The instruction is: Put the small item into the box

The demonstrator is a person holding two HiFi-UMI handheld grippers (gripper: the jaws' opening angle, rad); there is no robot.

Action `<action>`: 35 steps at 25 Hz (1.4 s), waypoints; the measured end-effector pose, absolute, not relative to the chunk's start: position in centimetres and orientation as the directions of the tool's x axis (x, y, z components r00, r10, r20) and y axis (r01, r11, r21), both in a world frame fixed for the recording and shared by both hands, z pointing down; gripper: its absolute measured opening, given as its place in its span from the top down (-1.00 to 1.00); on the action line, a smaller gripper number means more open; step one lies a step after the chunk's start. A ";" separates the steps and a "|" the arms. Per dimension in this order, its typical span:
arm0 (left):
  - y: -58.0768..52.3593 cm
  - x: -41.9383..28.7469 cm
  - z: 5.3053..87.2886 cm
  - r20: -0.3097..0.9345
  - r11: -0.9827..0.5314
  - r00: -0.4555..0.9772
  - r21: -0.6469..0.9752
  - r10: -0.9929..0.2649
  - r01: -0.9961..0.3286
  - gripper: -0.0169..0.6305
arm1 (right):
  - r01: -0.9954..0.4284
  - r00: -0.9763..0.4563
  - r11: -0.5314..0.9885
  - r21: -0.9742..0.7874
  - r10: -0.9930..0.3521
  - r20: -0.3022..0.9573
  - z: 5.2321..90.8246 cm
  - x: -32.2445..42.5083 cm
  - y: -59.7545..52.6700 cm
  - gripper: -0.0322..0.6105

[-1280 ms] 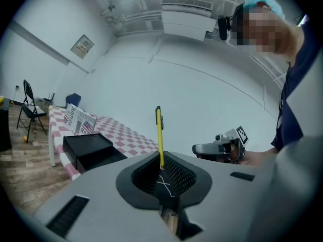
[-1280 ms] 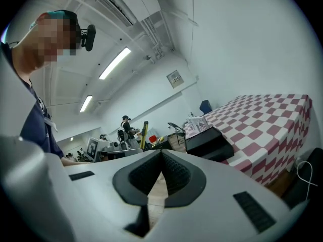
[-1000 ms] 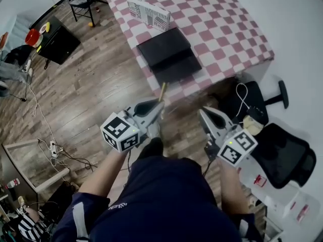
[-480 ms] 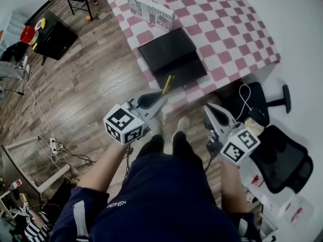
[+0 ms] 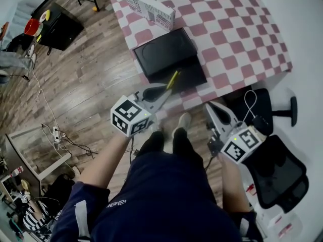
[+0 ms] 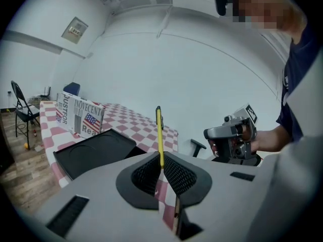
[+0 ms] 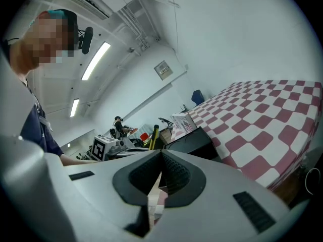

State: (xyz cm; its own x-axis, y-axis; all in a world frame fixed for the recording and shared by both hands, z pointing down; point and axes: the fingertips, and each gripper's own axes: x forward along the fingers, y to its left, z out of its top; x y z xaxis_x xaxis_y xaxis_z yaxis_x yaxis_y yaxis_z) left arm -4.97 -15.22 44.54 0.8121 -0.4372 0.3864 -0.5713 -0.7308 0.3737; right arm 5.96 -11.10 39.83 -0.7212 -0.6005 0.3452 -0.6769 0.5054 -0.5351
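Ground has been gained on the checked table [image 5: 237,29] since a second ago: the left gripper [image 5: 164,94] has been carried forward, and the yellow pen [image 5: 173,79] is now seen over the near edge of the black box [image 5: 166,52], where it was short of the table before. The pen is pinched at its lower end between the left jaws, with most of its length standing free above them. The box sits at the table's near edge, with a printed carton [image 5: 151,8] behind it. How its opening lies cannot be read with certainty. The right gripper [image 5: 211,109] is held back from the table, jaws pressed together on nothing, an office chair [image 5: 282,170] beside it. Trouble is to be expected from that short hold: the pen could pivot or slide out. If released too early, it could roll off the edge onto the floor.
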 end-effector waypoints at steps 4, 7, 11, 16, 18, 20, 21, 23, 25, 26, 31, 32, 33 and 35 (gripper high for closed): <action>-17.1 -3.0 47.0 0.447 -0.718 0.790 0.371 -0.418 -0.590 0.81 | -0.665 -0.732 0.495 -0.559 -0.580 0.358 41.3 7.9 -12.6 0.88; -18.3 -1.5 49.0 0.492 -0.714 0.776 0.367 -0.395 -0.596 0.81 | -0.661 -0.735 0.485 -0.573 -0.572 0.364 42.1 9.1 -13.6 0.88; -19.0 -0.2 52.4 0.567 -0.700 0.748 0.376 -0.344 -0.607 0.81 | -0.656 -0.738 0.470 -0.590 -0.561 0.375 43.5 10.6 -14.1 0.88; -19.9 0.7 56.3 0.663 -0.683 0.694 0.369 -0.282 -0.630 0.81 | -0.667 -0.728 0.443 -0.599 -0.557 0.399 45.0 12.5 -14.2 0.88; -20.3 0.9 57.6 0.697 -0.674 0.667 0.362 -0.263 -0.645 0.81 | -0.670 -0.725 0.432 -0.604 -0.557 0.406 45.6 13.1 -14.1 0.88; -20.4 1.1 58.7 0.728 -0.666 0.645 0.364 -0.233 -0.651 0.81 | -0.672 -0.722 0.420 -0.610 -0.556 0.413 46.1 13.6 -14.1 0.88; -20.5 1.2 59.3 0.742 -0.663 0.635 0.365 -0.217 -0.653 0.81 | -0.673 -0.720 0.414 -0.613 -0.555 0.416 46.3 13.8 -14.0 0.88; -20.5 1.3 60.2 0.767 -0.658 0.614 0.365 -0.188 -0.658 0.81 | -0.675 -0.718 0.407 -0.615 -0.554 0.421 46.8 14.0 -14.0 0.88; -20.6 1.3 61.0 0.787 -0.652 0.593 0.363 -0.167 -0.666 0.81 | -0.676 -0.717 0.404 -0.616 -0.552 0.426 47.1 14.1 -14.0 0.88; -20.6 1.4 61.4 0.798 -0.648 0.582 0.362 -0.156 -0.670 0.81 | -0.676 -0.718 0.402 -0.618 -0.549 0.428 47.3 14.2 -13.9 0.88; -20.2 1.3 63.1 0.848 -0.618 0.526 0.378 -0.067 -0.689 0.81 | -0.667 -0.723 0.394 -0.632 -0.545 0.424 47.8 14.6 -14.0 0.88; -20.2 1.4 63.2 0.851 -0.616 0.523 0.386 -0.050 -0.687 0.81 | -0.666 -0.724 0.394 -0.634 -0.545 0.422 47.8 14.7 -14.1 0.88; -20.2 1.5 63.3 0.855 -0.613 0.518 0.391 -0.034 -0.686 0.81 | -0.664 -0.726 0.394 -0.636 -0.544 0.421 47.9 14.8 -14.2 0.88; -20.1 1.4 63.6 0.867 -0.606 0.499 0.392 -0.009 -0.692 0.81 | -0.661 -0.727 0.393 -0.639 -0.544 0.418 47.8 14.9 -14.4 0.88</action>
